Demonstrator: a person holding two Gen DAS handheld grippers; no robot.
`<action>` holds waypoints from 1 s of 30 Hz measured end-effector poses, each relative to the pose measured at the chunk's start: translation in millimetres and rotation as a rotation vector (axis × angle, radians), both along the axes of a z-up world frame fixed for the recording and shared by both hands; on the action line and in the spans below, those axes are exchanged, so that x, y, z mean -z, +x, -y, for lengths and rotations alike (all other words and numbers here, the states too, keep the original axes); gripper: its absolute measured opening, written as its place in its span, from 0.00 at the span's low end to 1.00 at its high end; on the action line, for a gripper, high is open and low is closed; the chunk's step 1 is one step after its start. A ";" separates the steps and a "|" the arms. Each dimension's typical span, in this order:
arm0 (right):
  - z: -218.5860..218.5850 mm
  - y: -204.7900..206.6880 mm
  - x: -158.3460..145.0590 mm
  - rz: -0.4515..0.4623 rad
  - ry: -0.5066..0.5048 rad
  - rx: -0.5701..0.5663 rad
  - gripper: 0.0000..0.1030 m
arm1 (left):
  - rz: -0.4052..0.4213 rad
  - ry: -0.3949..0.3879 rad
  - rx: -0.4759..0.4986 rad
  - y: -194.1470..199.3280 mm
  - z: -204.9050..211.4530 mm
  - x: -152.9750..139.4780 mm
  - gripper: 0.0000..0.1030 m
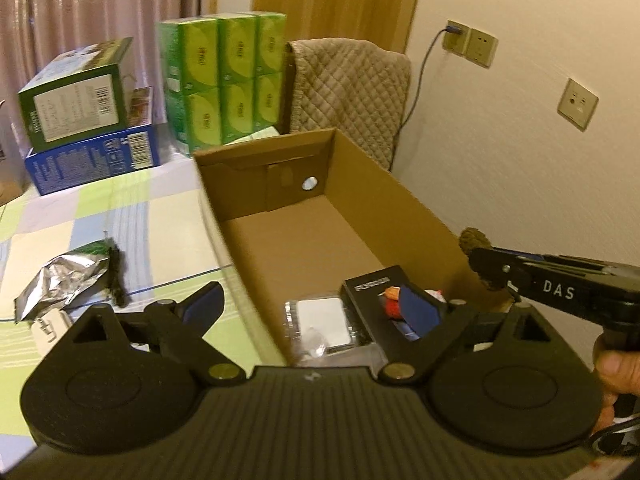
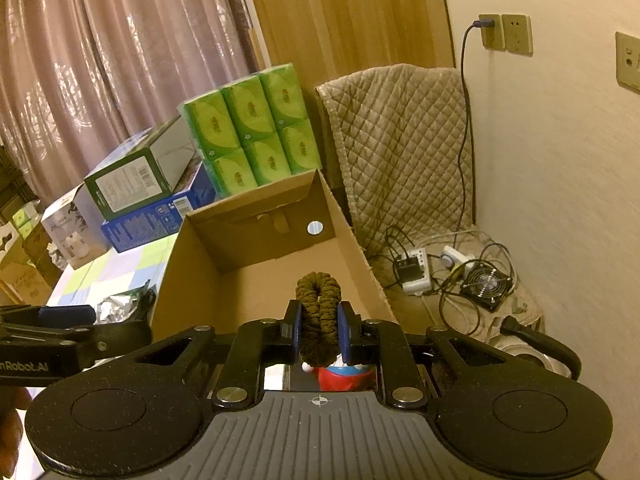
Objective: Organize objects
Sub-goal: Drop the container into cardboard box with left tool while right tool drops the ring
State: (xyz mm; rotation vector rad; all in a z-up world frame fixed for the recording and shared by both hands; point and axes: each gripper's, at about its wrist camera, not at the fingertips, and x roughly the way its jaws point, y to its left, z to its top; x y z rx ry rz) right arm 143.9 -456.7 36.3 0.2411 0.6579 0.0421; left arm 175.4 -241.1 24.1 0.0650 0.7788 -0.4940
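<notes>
An open cardboard box sits on the checked tablecloth. Inside its near end lie a black packet, a clear-wrapped white item and a red toy. My right gripper is shut on a dark brown fuzzy hair tie, held above the box's near right wall. My left gripper is open and empty, straddling the box's left wall, with its right finger over the black packet. A silver foil pouch lies on the cloth left of the box.
Green tissue packs and stacked green and blue cartons stand behind the box. A quilt-covered chair is at the back right, with a power strip, cables and a fan on its seat.
</notes>
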 end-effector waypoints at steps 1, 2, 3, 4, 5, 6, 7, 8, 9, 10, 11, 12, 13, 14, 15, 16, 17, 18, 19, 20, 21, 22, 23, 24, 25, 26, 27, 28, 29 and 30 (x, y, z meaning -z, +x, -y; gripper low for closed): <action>-1.3 0.3 0.2 -0.001 0.002 -0.004 0.15 | -0.002 0.000 -0.006 0.1 -2.2 -0.3 0.89; -3.0 0.3 0.1 -0.001 0.003 -0.009 0.15 | -0.003 0.001 -0.012 -0.4 -4.6 0.0 0.89; -4.8 0.3 -0.1 0.000 0.005 -0.014 0.15 | -0.005 0.002 -0.015 -0.3 -6.1 0.1 0.89; -6.9 0.3 -0.4 0.001 0.006 -0.021 0.15 | -0.007 0.002 -0.018 -1.2 -8.3 0.6 0.89; -8.6 0.2 -0.7 0.001 0.008 -0.025 0.15 | -0.009 0.002 -0.020 -1.9 -9.7 1.1 0.89; -10.2 0.2 -0.9 0.002 0.009 -0.029 0.15 | -0.010 0.004 -0.022 -2.6 -10.6 1.4 0.89; -11.7 0.0 -1.1 0.003 0.011 -0.033 0.15 | -0.008 0.005 -0.026 -3.8 -12.4 1.7 0.89; -12.7 -0.5 -1.2 0.003 0.013 -0.036 0.15 | -0.008 0.005 -0.030 -4.6 -14.1 1.9 0.89; -13.7 -0.8 -1.4 0.003 0.016 -0.040 0.15 | -0.010 0.003 -0.033 -5.1 -15.3 2.4 0.89; -14.5 -0.4 -1.6 0.002 0.019 -0.042 0.15 | -0.011 0.000 -0.036 -5.7 -17.3 2.6 0.89; -15.1 -0.3 -1.8 0.001 0.022 -0.046 0.15 | -0.011 -0.001 -0.039 -6.2 -18.8 2.7 0.89; -15.7 -0.2 -2.2 0.002 0.027 -0.049 0.15 | -0.009 0.000 -0.043 -6.8 -20.7 2.5 0.89; -15.8 -0.3 -2.3 0.005 0.037 -0.053 0.15 | -0.009 0.000 -0.046 -6.9 -22.3 2.3 0.89; -15.6 0.0 -2.8 0.008 0.051 -0.056 0.15 | -0.009 0.000 -0.050 -7.1 -23.6 2.0 0.89; -15.1 0.5 -3.1 0.013 0.072 -0.062 0.17 | -0.009 -0.002 -0.053 -7.3 -25.7 1.7 0.89; -13.7 1.0 -3.3 0.019 0.095 -0.072 0.31 | -0.007 -0.003 -0.057 -7.8 -27.5 1.4 0.89; -12.8 1.0 -3.7 0.028 0.120 -0.077 0.51 | -0.004 -0.001 -0.061 -8.5 -29.3 1.0 0.89; -11.3 0.5 -4.1 0.039 0.144 -0.073 0.63 | 0.000 0.002 -0.067 -9.3 -31.1 0.7 0.89; -9.6 -0.4 -5.5 0.052 0.163 -0.060 0.76 | 0.003 0.004 -0.072 -10.4 -33.6 0.4 0.89; -8.5 -1.5 -6.6 0.062 0.174 -0.049 0.77 | 0.004 0.004 -0.076 -11.7 -35.9 0.1 0.89; -7.9 -1.9 -7.7 0.067 0.178 -0.046 0.76 | 0.004 0.003 -0.080 -12.0 -38.0 -0.1 0.89; -7.9 -2.2 -8.3 0.068 0.176 -0.044 0.77 | 0.004 0.003 -0.087 -13.0 -40.9 -0.1 0.89; -7.7 -2.4 -9.3 0.066 0.172 -0.043 0.77 | 0.004 0.003 -0.093 -14.0 -43.6 -0.3 0.89; -7.1 -3.4 -10.1 0.066 0.170 -0.040 0.77 | 0.004 0.002 -0.100 -15.1 -46.8 -0.3 0.89; -6.7 -4.0 -10.7 0.067 0.170 -0.036 0.77 | 0.004 0.000 -0.106 -16.0 -49.4 -0.3 0.89; -6.5 -4.9 -11.3 0.066 0.169 -0.031 0.77 | 0.002 -0.003 -0.113 -17.0 -52.6 -0.5 0.89; -6.2 -6.3 -11.3 0.064 0.167 -0.027 0.77 | 0.001 -0.005 -0.119 -18.1 -55.5 -0.7 0.89; -5.9 -7.4 -12.0 0.062 0.166 -0.023 0.77 | -0.001 -0.007 -0.124 -19.5 -58.6 -1.0 0.89; -6.2 -8.6 -12.4 0.062 0.166 -0.022 0.77 | -0.001 -0.008 -0.128 -21.1 -61.3 -1.4 0.89; -6.7 -9.9 -13.5 0.063 0.165 -0.022 0.77 | -0.001 -0.007 -0.131 -22.9 -62.6 -1.2 0.89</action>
